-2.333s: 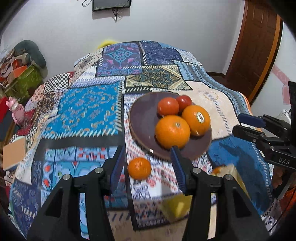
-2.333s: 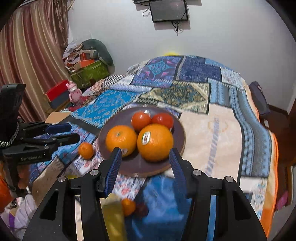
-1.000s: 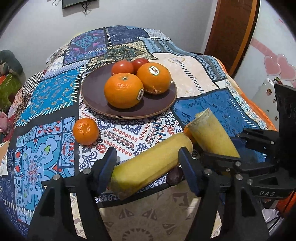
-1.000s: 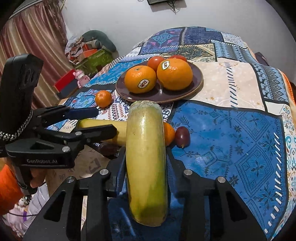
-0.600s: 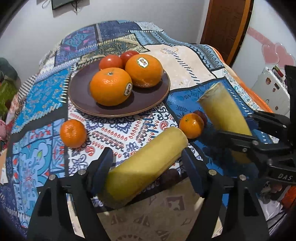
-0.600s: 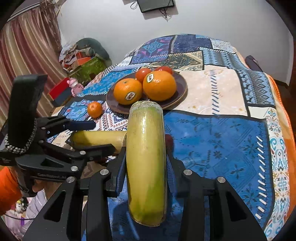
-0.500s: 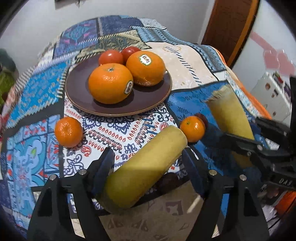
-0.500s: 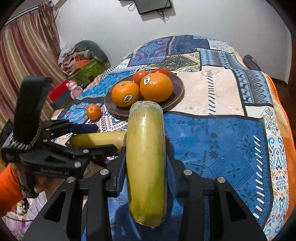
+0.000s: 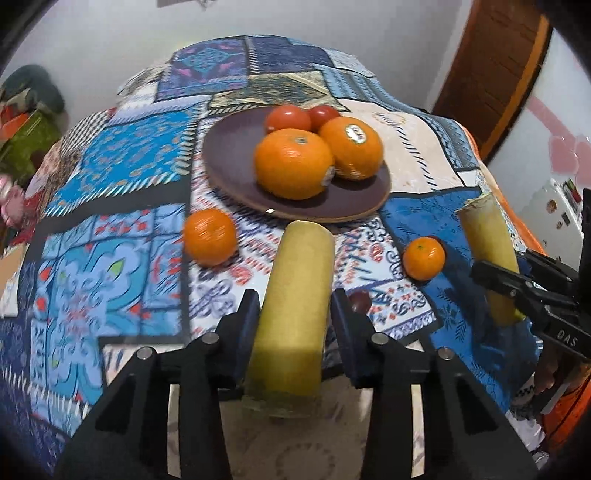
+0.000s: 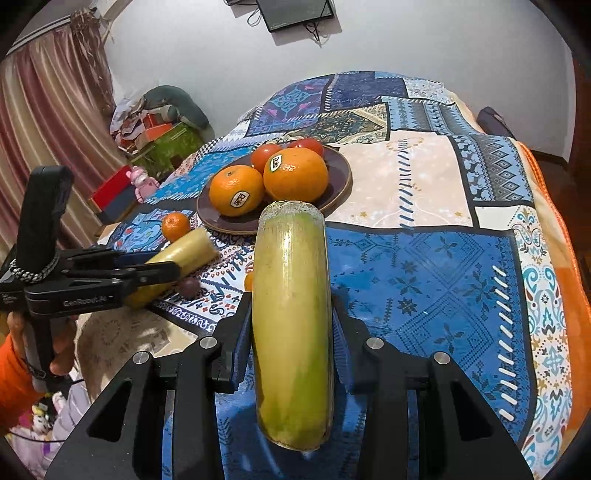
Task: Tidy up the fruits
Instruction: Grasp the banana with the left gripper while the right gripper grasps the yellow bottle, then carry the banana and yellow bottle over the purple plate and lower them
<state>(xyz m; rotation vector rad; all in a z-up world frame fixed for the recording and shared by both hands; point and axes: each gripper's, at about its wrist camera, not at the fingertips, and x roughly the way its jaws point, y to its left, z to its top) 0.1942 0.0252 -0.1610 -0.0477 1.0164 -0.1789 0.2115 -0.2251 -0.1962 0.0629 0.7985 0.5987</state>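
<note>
My left gripper (image 9: 293, 319) is shut on a yellow sugarcane piece (image 9: 295, 295) and holds it above the patterned cloth, pointing at the brown plate (image 9: 229, 166). My right gripper (image 10: 290, 332) is shut on a second yellow-green sugarcane piece (image 10: 291, 314), also lifted; it shows in the left wrist view (image 9: 487, 254) at the right. The plate carries two big oranges (image 9: 293, 162) (image 9: 351, 147) and two tomatoes (image 9: 288, 116). Small mandarins lie on the cloth to the left (image 9: 209, 236) and right (image 9: 424, 257) of my left gripper. A small dark fruit (image 9: 360, 301) lies near the right finger.
The bed is covered by a blue patchwork blanket (image 10: 424, 280). A wooden door (image 9: 491, 66) stands at the right. Boxes and a pink toy (image 10: 142, 177) sit on the floor to the left. A screen (image 10: 295, 13) hangs on the far wall.
Both grippers have closed on the sugarcane pieces and lifted them. The left piece has turned from slanted to pointing straight at the plate. The right gripper has drawn away to the right.
</note>
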